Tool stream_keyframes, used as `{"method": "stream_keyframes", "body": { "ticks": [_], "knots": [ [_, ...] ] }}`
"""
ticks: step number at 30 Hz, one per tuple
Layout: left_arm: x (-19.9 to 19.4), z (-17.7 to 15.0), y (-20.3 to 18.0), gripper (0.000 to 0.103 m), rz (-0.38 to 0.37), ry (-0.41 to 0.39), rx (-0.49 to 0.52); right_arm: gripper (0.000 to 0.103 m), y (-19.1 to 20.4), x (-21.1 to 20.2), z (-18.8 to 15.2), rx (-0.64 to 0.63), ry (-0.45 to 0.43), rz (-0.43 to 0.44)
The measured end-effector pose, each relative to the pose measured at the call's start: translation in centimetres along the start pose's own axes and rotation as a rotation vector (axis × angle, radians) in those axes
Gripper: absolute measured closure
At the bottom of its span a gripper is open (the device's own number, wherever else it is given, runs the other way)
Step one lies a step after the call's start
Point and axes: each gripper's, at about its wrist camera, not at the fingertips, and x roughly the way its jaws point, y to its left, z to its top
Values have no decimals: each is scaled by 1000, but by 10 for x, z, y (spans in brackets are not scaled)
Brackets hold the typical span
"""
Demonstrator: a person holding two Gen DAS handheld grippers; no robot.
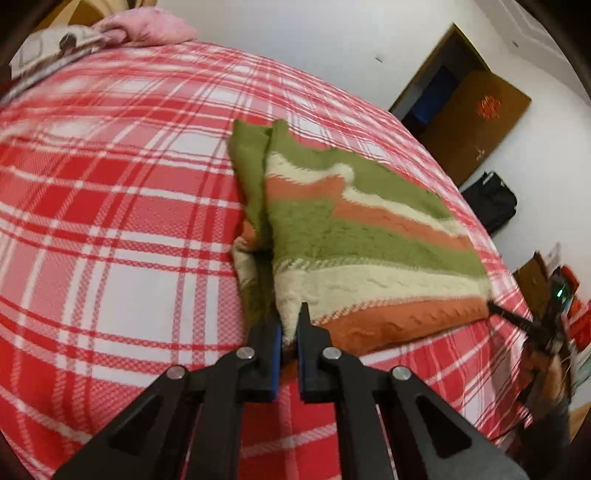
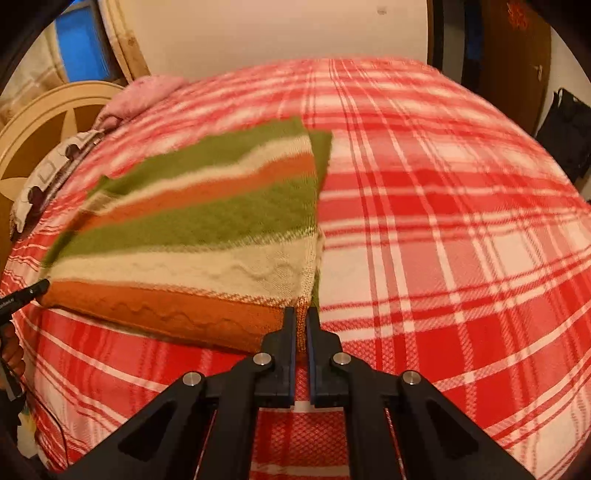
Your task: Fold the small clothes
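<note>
I have the striped sweater (image 1: 354, 236) lying on the red plaid bedspread (image 1: 110, 229), green, cream and orange bands running across it, with its sides already turned in so it reads as a narrow rectangle, the orange hem nearest me. My left gripper (image 1: 290, 321) is clamped on the near left corner, the jaws pinching a cream tuft of knit between the blue pads, and my right gripper (image 2: 302, 321) is clamped on the near right corner, jaws drawn together over the orange edge where it meets the cream band. I hold both near corners this way because, as I judge it, the next fold carries the hem away from me toward the far collar end, and two matched pinches keep the edge straight and stop the turned-in sleeve (image 1: 249, 173) on the left from spilling out. The grips sit low on the fabric, so I expect the thick knit to lift as one layered slab rather than peel apart. As for containers, I see none holding anything: no basket or box on the bed, only a pink pillow (image 1: 147, 27) at the far left and a dark bag (image 1: 489, 199) on the floor beyond the right edge, whose contents I cannot tell.
</note>
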Motion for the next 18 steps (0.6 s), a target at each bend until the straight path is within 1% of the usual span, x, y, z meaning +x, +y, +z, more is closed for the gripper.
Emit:
{"method": "stream_keyframes", "body": {
  "ticks": [2,4,5,6,7,8,10,11,13,14,16,17,18],
  "knots": [
    [0,1,1,88,0,1,-4,99,-1,-1,0,8,-1,0],
    [-4,0,-2,88,21,0,13,99,0,-3,1,-6,14,-17],
    [-7,0,-5,80,37,-3,27,99,4,-6,1,-34,21,-53],
    [-10,0,-6,57,65,-11,42,99,9,-8,1,-62,17,-94],
    [-17,0,-9,45,121,-36,60,99,15,-12,3,-90,8,-141],
    [-22,-2,-9,35,136,-64,66,98,20,-16,4,-108,-1,-175],
    [-30,-2,-11,34,142,-105,89,98,35,-26,11,-144,-42,-214],
    [-30,-1,-13,34,170,-108,112,98,42,-29,14,-160,-60,-219],
    [-24,2,-12,34,213,-96,124,98,60,-32,22,-190,-92,-196],
    [-21,3,-11,34,226,-84,125,97,70,-31,27,-203,-99,-164],
    [-13,6,-8,34,255,-61,117,85,84,-24,32,-226,-99,-118],
    [-9,7,-6,34,261,-49,112,66,91,-19,34,-240,-98,-108],
    [-5,8,-4,34,270,-39,109,51,96,-13,35,-248,-94,-98]
  ]
}}
